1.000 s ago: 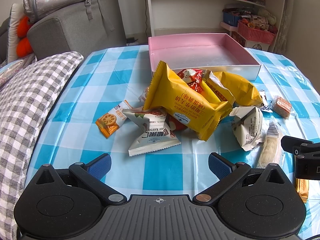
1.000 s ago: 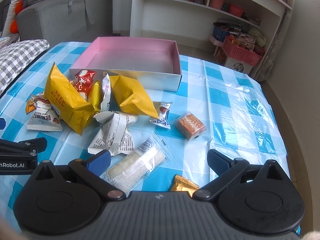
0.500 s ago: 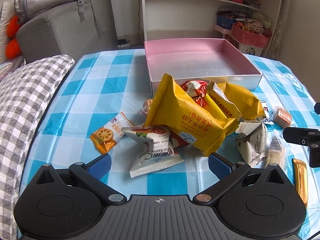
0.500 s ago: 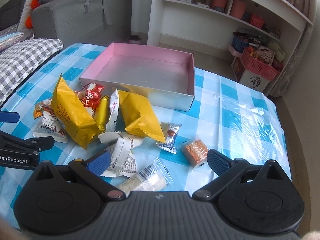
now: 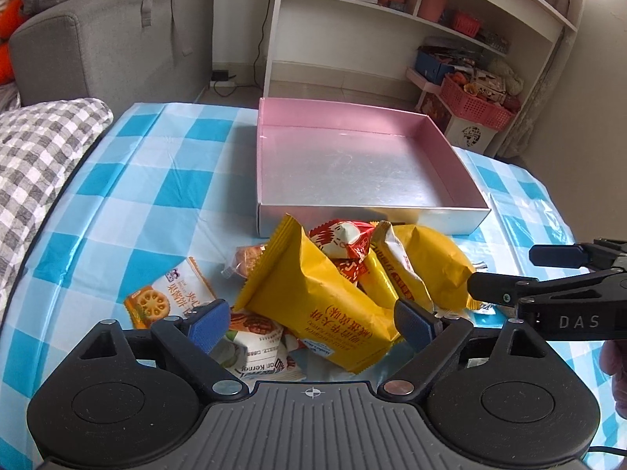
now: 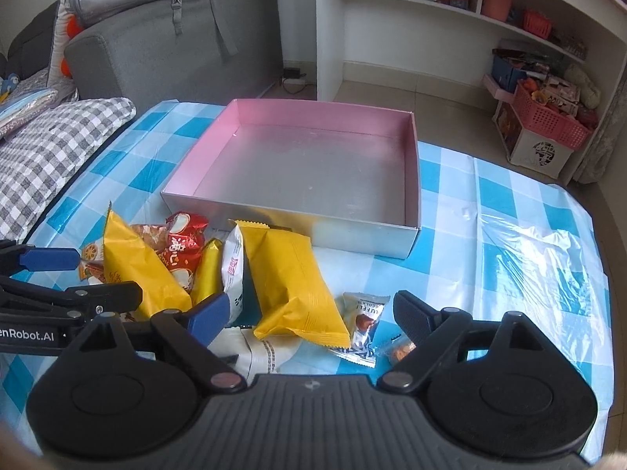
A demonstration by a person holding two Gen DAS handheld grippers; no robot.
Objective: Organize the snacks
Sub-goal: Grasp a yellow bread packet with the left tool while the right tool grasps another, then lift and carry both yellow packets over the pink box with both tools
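Note:
A pile of snack packets lies on the blue checked tablecloth in front of an empty pink box (image 5: 352, 164), which also shows in the right wrist view (image 6: 313, 172). My left gripper (image 5: 311, 319) is open, its pads on either side of a large yellow packet (image 5: 317, 293). My right gripper (image 6: 309, 313) is open around another yellow packet (image 6: 290, 274). A red packet (image 5: 341, 239), a white lotus-root packet (image 5: 172, 293) and a small white chocolate packet (image 6: 364, 317) lie in the pile. The right gripper also appears in the left wrist view (image 5: 548, 274).
A grey checked cushion (image 5: 35, 156) lies at the table's left edge. A grey sofa (image 5: 109, 39) and a white shelf unit (image 5: 411, 19) stand behind the table. Crumpled clear plastic (image 6: 529, 250) lies on the right part of the cloth.
Both grippers have moved forward over the pile toward the pink box. Each now has a yellow packet between its open fingers.

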